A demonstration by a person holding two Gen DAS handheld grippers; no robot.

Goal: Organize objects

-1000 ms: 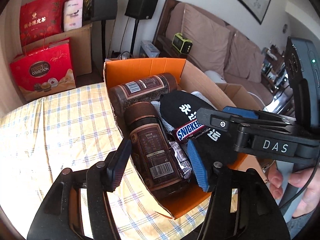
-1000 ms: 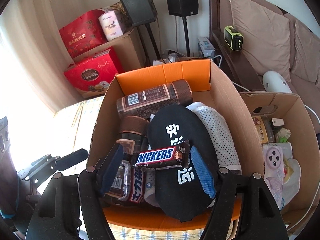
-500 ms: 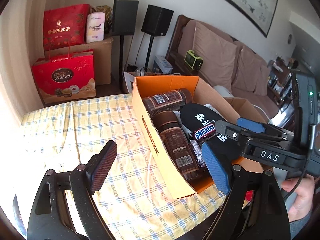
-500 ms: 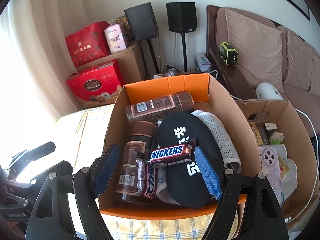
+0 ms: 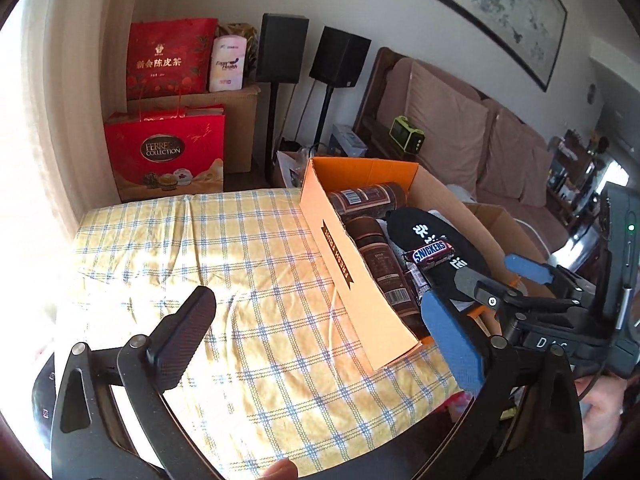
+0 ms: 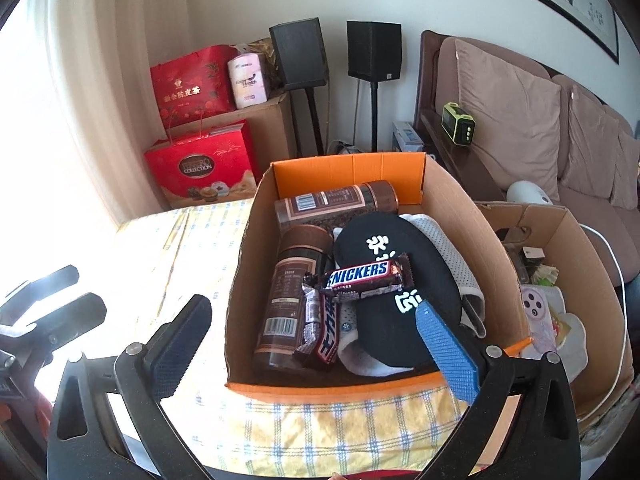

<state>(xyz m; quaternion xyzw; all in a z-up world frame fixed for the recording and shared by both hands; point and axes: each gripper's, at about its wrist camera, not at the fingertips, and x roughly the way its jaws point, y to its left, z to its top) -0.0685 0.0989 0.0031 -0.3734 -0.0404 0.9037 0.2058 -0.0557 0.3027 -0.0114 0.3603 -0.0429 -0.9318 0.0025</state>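
Observation:
An orange-lined cardboard box (image 6: 348,168) stands on the yellow checked cloth (image 5: 224,264). Inside lie two brown jars (image 6: 336,202), a black insole (image 6: 400,276), a white mesh insole (image 6: 452,256) and two Snickers bars (image 6: 362,276). The box also shows in the left wrist view (image 5: 348,268). My right gripper (image 6: 316,344) is open and empty, above the box's near edge. My left gripper (image 5: 320,332) is open and empty, above the cloth left of the box. The right gripper also shows in the left wrist view (image 5: 516,276).
A second cardboard box (image 6: 568,280) with small items sits right of the first. Red gift bags (image 5: 168,152), a large carton, two black speakers (image 6: 372,50) on stands and a brown sofa (image 6: 520,120) stand behind the table.
Both grippers have pulled back and up from the box and opened wider. The left gripper has moved left, from over the jar to over the cloth.

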